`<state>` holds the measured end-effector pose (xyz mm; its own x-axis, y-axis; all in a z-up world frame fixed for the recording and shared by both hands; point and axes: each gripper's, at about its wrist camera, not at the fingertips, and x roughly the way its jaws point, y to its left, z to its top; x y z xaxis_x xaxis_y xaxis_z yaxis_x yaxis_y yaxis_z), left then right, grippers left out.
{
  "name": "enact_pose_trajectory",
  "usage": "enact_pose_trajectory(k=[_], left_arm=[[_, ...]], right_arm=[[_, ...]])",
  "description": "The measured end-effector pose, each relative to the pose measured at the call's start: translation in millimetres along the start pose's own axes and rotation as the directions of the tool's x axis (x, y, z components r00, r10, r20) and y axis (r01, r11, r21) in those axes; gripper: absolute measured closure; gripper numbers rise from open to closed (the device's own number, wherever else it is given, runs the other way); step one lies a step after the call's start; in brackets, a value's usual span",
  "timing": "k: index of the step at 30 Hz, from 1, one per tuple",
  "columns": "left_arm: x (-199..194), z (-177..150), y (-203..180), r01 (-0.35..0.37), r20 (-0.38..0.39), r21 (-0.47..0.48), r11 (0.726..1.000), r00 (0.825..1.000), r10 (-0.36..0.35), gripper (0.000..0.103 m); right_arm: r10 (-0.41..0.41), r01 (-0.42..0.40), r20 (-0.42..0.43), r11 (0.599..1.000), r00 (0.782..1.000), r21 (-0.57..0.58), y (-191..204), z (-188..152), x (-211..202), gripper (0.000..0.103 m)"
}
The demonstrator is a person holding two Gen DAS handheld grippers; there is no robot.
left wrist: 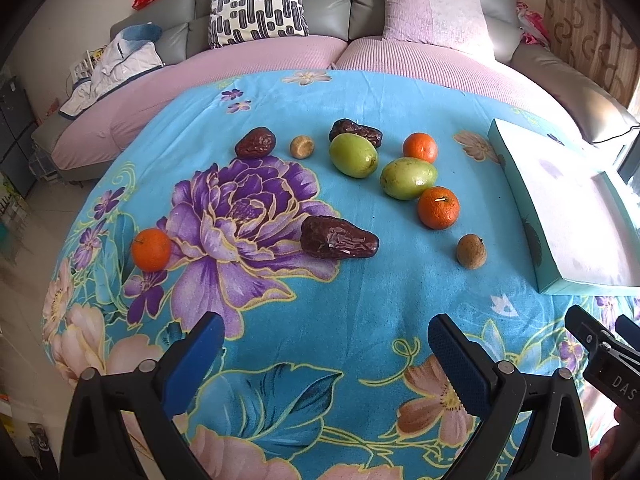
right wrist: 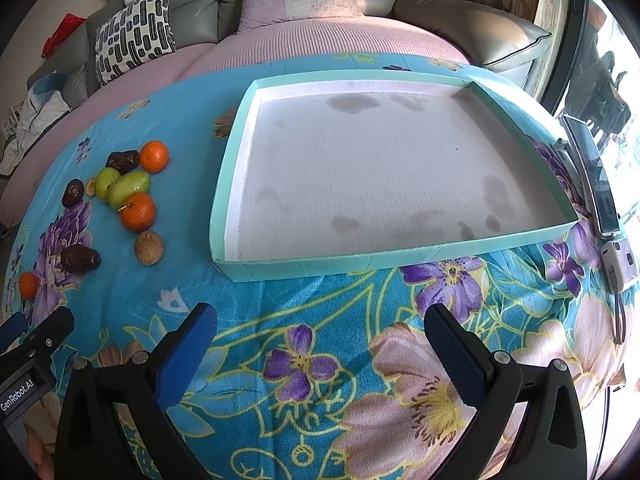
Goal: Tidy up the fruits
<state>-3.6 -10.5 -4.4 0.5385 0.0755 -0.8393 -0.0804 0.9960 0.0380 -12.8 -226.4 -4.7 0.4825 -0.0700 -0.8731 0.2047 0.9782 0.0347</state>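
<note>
Fruits lie loose on a blue floral blanket [left wrist: 360,320], none in the box. Cluster at centre: two green fruits [left wrist: 353,155] [left wrist: 408,178] touching, a dark date [left wrist: 355,131] behind them, one orange [left wrist: 419,147] beside, a second orange [left wrist: 438,207] just in front. A small brown round fruit [left wrist: 471,251] sits near the box; another [left wrist: 301,147] lies left of the cluster, next to a second date [left wrist: 256,142]. A third date [left wrist: 338,237] rests on the purple flower print; a third orange [left wrist: 151,249] lies well apart at left.

Shallow teal-edged box [right wrist: 400,266], white inside, holds nothing; it sits right of the fruits.

Left gripper [left wrist: 326,344]: fingers spread, nothing between, over bare blanket. Right gripper [right wrist: 320,336]: spread likewise, in front of the box.

Phone [right wrist: 596,176] lies beside the box's right edge. Sofa [left wrist: 400,4] behind.
</note>
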Motion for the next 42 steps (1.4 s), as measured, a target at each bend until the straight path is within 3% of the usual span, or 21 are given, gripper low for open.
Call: enact_pose_trajectory(k=[11, 18, 42], left_arm=[[-11, -1, -4, -0.042, 0.056, 0.003, 0.999, 0.998, 0.042, 0.0], [-19, -2, -1, -0.032, 0.089, -0.024, 0.999, 0.995, 0.034, 0.0], [-21, -5, 3, -0.01, 0.091, -0.038, 0.999, 0.996, 0.013, 0.0]], right_arm=[[-0.02, 0.02, -0.02, 1.0, 1.0, -0.008, 1, -3, 5, 0.0], [-0.022, 0.022, -0.013, 1.0, 1.0, 0.017, -5, -5, 3, 0.0], [-0.018, 0.018, -0.003, 0.999, 1.0, 0.034, -11, -6, 0, 0.0]])
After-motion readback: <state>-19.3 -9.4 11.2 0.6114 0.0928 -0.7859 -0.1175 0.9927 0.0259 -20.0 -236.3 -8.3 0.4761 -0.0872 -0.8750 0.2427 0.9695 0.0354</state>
